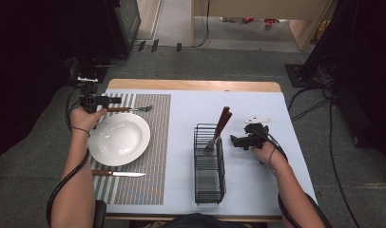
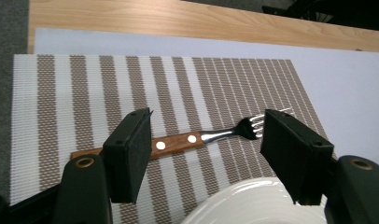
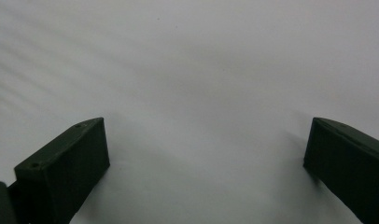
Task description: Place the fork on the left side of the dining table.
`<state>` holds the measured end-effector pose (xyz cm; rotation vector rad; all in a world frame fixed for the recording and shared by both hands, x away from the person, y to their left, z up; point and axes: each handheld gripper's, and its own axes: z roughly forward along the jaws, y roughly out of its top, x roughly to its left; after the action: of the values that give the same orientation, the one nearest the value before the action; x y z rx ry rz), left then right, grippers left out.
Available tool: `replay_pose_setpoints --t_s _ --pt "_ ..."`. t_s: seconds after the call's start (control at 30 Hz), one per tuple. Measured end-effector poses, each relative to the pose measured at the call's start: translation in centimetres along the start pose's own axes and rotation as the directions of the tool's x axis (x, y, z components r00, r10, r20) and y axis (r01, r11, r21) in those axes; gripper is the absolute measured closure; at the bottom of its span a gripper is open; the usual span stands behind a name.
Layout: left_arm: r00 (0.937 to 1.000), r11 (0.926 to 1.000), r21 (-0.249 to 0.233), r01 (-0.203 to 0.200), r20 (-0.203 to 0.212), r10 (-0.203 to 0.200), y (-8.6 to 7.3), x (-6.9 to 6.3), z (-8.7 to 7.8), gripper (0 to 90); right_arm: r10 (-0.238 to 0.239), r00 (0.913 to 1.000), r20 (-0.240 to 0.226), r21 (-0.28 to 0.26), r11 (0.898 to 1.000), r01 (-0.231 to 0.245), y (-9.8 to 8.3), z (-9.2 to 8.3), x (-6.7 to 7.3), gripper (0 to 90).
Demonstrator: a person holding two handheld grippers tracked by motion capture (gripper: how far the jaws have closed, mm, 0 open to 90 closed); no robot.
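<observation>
A fork [image 1: 131,109] with a wooden handle lies flat on the striped placemat [image 1: 158,142], just beyond the white plate [image 1: 119,138]. My left gripper [image 1: 116,100] hovers over the fork's handle end. In the left gripper view its jaws stand apart on either side of the fork [image 2: 178,141], above it and not touching, so the left gripper [image 2: 206,116] is open. The plate's rim [image 2: 253,200] sits just below the jaws. My right gripper [image 1: 234,141] rests to the right of the wire basket [image 1: 209,164]; over the bare pale cloth, the right gripper [image 3: 206,123] is open and empty.
A knife [image 1: 117,174] with a wooden handle lies on the placemat on the near side of the plate. Wooden-handled cutlery [image 1: 223,121] leans upright in the far end of the basket. The table's wooden far edge [image 1: 191,85] borders the pale cloth.
</observation>
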<state>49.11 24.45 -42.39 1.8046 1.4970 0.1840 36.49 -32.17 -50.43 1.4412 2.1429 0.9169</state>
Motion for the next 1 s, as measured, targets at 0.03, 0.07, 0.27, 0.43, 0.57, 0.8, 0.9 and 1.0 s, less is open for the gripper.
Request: replay_pose_setpoints --t_s 0.03,0.07,0.27,0.43,0.57,0.8,0.9,1.0 --pt "1.0000 1.0000 0.003 -0.005 0.003 0.005 0.0 -0.3 0.0 34.3 0.000 1.0000 0.000 0.000 1.000 0.000 0.0 0.0 0.0 0.0" --pt "0.9999 0.9999 0.002 -0.013 0.006 0.012 0.0 -0.7 -0.1 34.3 0.001 1.0000 0.000 0.000 1.000 -0.001 0.0 0.0 0.0 0.0" --pt "0.9993 0.9996 0.001 -0.029 0.022 0.029 -0.1 -2.5 -0.2 33.4 0.001 1.0000 0.001 0.001 1.000 -0.001 0.0 0.0 0.0 0.0" --pt "0.9981 0.9984 0.021 -0.052 0.033 0.051 -0.4 -4.1 0.3 32.0 0.000 1.0000 0.001 -0.001 1.000 0.000 0.0 0.0 0.0 0.0" --pt "0.9967 0.9980 0.006 -0.062 0.053 0.062 -0.7 -5.3 0.6 32.0 -0.001 1.0000 0.001 0.000 1.000 0.001 0.0 0.0 0.0 0.0" --pt "0.9928 0.9952 0.003 -0.098 0.069 0.098 -1.4 -7.4 1.5 30.3 -0.003 1.0000 0.002 0.001 1.000 0.003 0.0 0.0 0.0 0.0" --pt "0.9889 0.9921 0.002 -0.126 0.080 0.125 -1.8 -8.3 1.9 29.8 -0.003 1.0000 0.002 0.001 1.000 0.003 0.0 0.0 0.0 0.0" --pt "0.9877 0.9906 0.017 -0.136 0.081 0.134 -1.9 -9.3 2.3 28.2 -0.004 1.0000 0.002 0.001 1.000 0.004 0.0 0.0 0.0 0.0"
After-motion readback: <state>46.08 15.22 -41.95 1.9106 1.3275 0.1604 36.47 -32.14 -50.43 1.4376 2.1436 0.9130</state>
